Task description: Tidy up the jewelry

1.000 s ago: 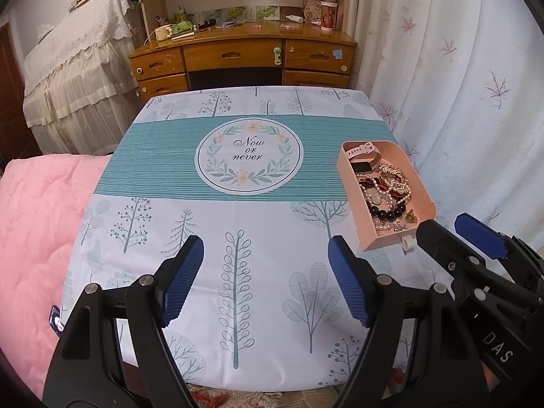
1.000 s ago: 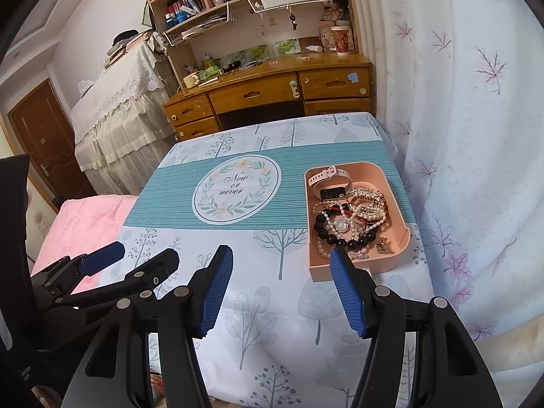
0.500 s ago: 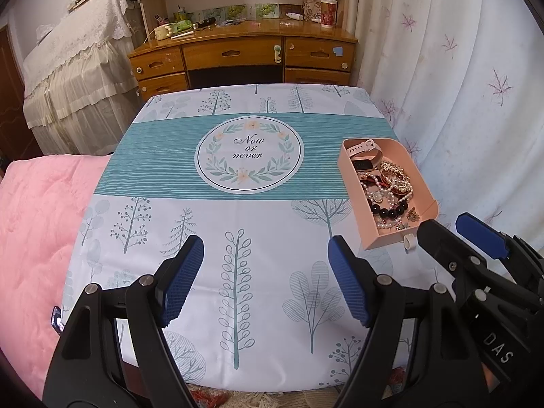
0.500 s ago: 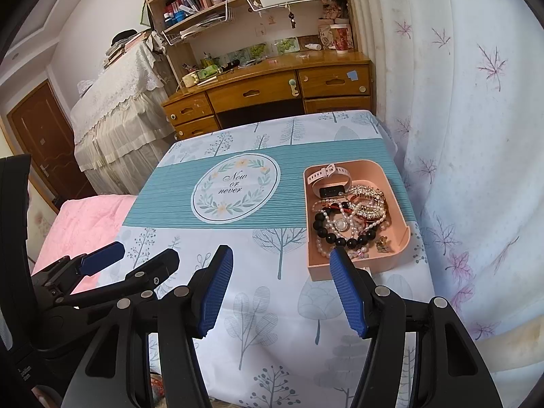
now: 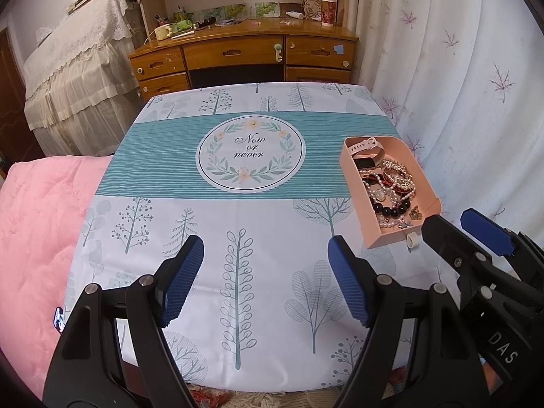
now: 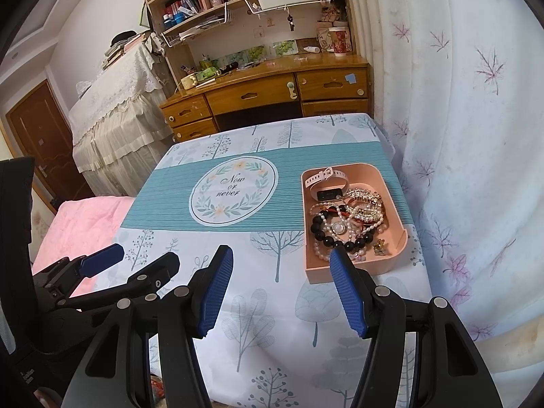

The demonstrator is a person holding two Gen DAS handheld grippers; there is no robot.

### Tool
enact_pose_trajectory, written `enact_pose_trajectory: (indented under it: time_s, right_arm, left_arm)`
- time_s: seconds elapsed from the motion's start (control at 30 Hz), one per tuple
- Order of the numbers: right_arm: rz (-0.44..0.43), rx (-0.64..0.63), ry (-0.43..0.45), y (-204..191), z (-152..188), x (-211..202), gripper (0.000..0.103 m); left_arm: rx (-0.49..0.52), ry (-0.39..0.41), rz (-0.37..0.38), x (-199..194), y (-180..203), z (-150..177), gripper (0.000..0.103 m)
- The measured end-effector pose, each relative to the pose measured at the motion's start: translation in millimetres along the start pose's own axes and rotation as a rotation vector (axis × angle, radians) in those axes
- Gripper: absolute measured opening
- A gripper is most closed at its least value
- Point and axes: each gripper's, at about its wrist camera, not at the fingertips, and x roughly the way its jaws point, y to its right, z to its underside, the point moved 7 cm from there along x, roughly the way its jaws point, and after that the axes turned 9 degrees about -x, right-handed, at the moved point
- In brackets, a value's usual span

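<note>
Two grippers hang over the near edge of the table, both with blue-padded fingers spread apart and nothing between them. The left gripper (image 5: 265,282) points down at a bare stretch of the tablecloth (image 5: 238,204) (white with printed trees and a teal band), its pads clear of the fabric as far as the left wrist view shows. The right gripper (image 6: 282,287) sits just beside it, opened a little less wide, also empty; from its own camera the right-hand finger (image 6: 346,292) overlaps the near wall of the tray in the picture, though whether it touches cannot be told.

Farther out, the pink tray (image 6: 394,183) rests on the right side of the table, close to the edge by the curtain (image 6: 476,136). Inside it lies the jewelry in one tangled heap: a pale pink watch (image 6: 326,176) at the far end, a black bead bracelet (image 6: 340,238), strands of pearls (image 6: 380,226) and gold-toned bangles (image 6: 369,204). A round "Now or never" emblem (image 5: 250,154) marks the cloth's middle, well left of the tray. Beyond the table stands a wooden desk (image 5: 244,51), and a pink quilt (image 5: 40,221) lies to the left.
</note>
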Motion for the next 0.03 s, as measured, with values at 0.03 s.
enact_pose_trajectory:
  time_s: [0.03]
  right_arm:
    - [0.002, 0.0, -0.003, -0.1, 0.2, 1.0, 0.06]
  left_arm:
    - [-0.002, -0.005, 0.001, 1.3, -1.4, 1.4, 0.074]
